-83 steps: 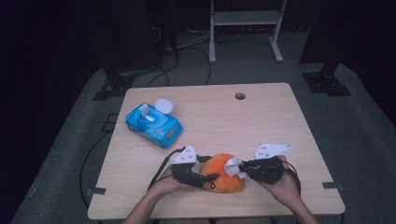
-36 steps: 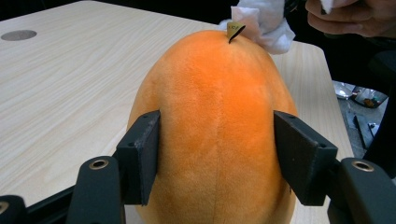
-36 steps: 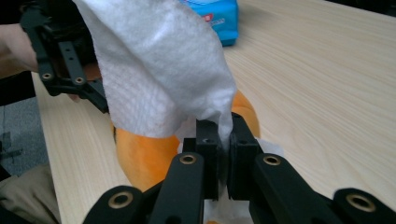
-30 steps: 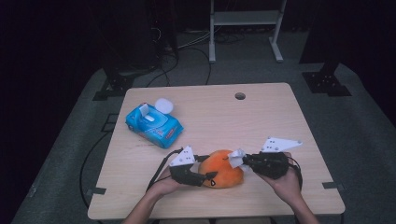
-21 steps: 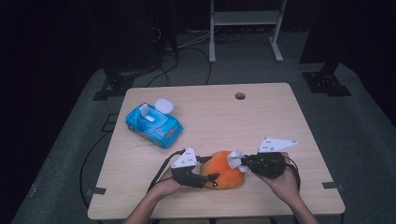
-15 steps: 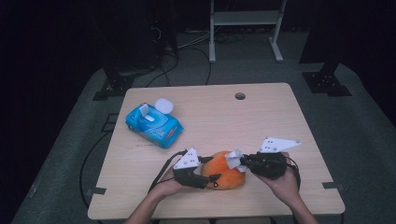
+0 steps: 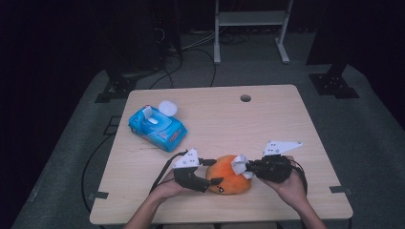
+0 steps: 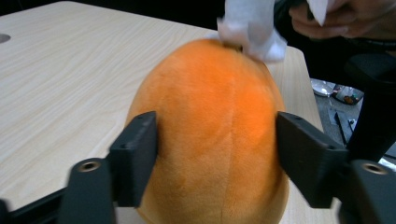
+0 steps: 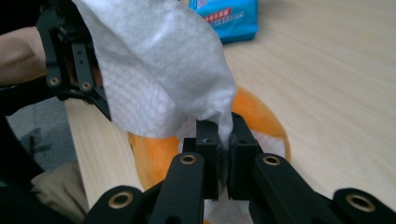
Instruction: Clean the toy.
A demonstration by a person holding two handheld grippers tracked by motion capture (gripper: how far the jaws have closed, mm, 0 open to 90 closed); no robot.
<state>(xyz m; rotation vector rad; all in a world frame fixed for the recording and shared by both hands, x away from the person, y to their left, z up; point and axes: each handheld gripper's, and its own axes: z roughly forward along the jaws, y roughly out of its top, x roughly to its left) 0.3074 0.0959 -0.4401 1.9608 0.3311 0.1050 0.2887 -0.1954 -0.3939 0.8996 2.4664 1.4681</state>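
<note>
Wiping step underway, by my read: L gripper [image 8: 219, 158] clamps the orange plush toy [image 7: 228, 173] w/ jaws pressing its two sides, toy sitting on table [image 7: 229, 119] near the front edge, between my hands. R gripper [image 9: 223, 140] has jaws pressed together, pinching a white wipe [image 9: 159, 70] that rests on the toy's top. Next move prob calls for dragging the wipe across the plush w/o loosening the L clamp. Blue wipes pack [image 7: 157, 128] sits well apart at back-left. Room: front edge is close, so I'd stroke toward table centre, plenty of bare wood there.
</note>
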